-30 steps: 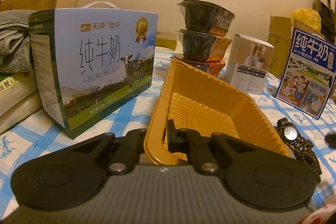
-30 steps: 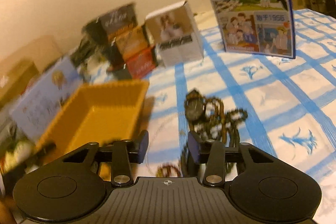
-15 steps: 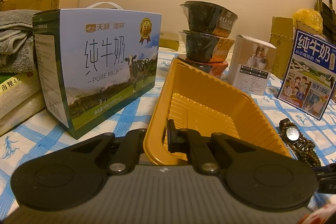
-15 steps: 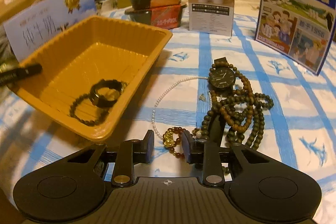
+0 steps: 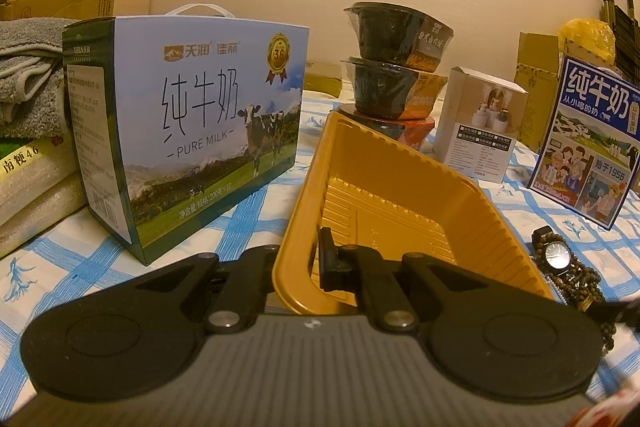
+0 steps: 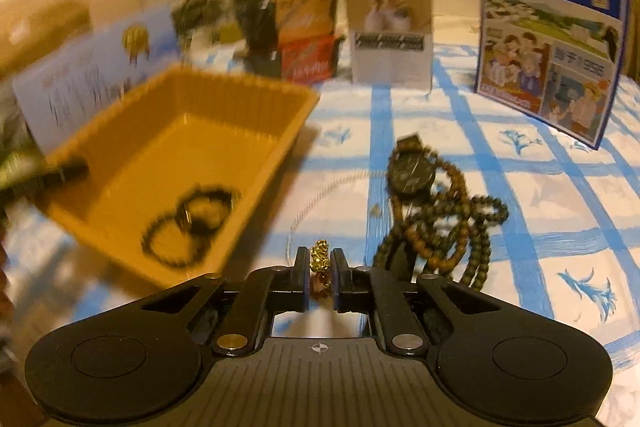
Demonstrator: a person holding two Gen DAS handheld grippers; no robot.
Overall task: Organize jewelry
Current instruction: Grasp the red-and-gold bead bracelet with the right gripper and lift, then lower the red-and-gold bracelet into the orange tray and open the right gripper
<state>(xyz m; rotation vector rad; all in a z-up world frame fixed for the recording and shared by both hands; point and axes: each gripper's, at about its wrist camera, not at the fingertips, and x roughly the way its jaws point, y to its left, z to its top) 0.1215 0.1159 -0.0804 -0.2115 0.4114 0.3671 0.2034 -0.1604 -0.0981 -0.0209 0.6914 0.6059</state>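
My left gripper [image 5: 306,261] is shut on the near rim of the yellow plastic tray [image 5: 400,167], one finger inside and one outside. Two black bracelets [image 6: 188,223] lie in the tray [image 6: 236,87]. To its right on the blue-checked cloth lie a black watch [image 6: 412,173], a tangle of brown and green bead strands [image 6: 452,227] and a thin pearl string [image 6: 316,199]. My right gripper [image 6: 319,267] sits low over the cloth. Its jaws are closing on a gold-and-amber bead bracelet [image 6: 320,255], which fills the narrow gap between the pads.
A blue milk carton [image 5: 192,147] stands left of the tray, with a folded grey towel [image 5: 28,75] behind it. Stacked black bowls [image 5: 396,67], a small white box [image 5: 480,123] and a second blue milk box [image 6: 552,27] line the back.
The right gripper's jaws have narrowed from wide apart to almost together around the gold-and-amber bracelet, and it has sunk closer to the cloth. The left gripper has kept its hold on the tray.
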